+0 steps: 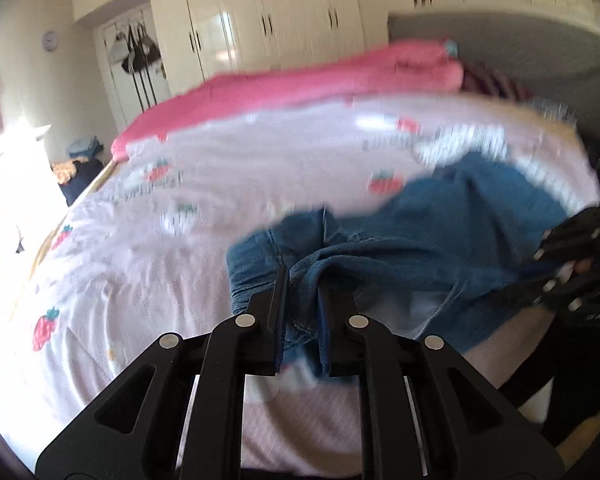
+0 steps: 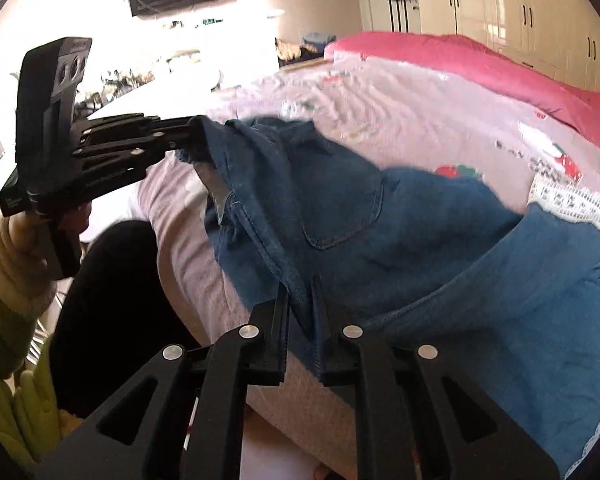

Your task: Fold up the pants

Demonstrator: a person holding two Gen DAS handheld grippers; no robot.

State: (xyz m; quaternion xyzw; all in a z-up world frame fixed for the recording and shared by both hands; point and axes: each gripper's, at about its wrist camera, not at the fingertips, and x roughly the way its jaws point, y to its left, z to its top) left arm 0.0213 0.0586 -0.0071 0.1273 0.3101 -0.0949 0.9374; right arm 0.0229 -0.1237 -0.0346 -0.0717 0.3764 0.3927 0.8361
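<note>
Blue denim pants [image 2: 340, 200] lie spread on the bed with a back pocket facing up; in the left wrist view the pants [image 1: 420, 240] are bunched just ahead of the fingers. My left gripper [image 1: 303, 280] is shut on a fold of the denim at the waist end. From the right wrist camera, the left gripper [image 2: 194, 124] holds a pants corner lifted at the upper left. My right gripper [image 2: 300, 286] is shut on a seamed edge of the denim. The right gripper [image 1: 548, 252] also shows at the far right edge, blurred, against the pants.
The bed has a pale pink strawberry-print sheet [image 1: 180, 240] and a pink blanket [image 2: 480, 64] along its far side. A lighter blue cloth [image 2: 520, 320] and white lace trim [image 2: 572, 200] lie at the right. A person's sleeve [image 2: 8, 280] and dark leg [image 2: 112, 300] stand by the near edge.
</note>
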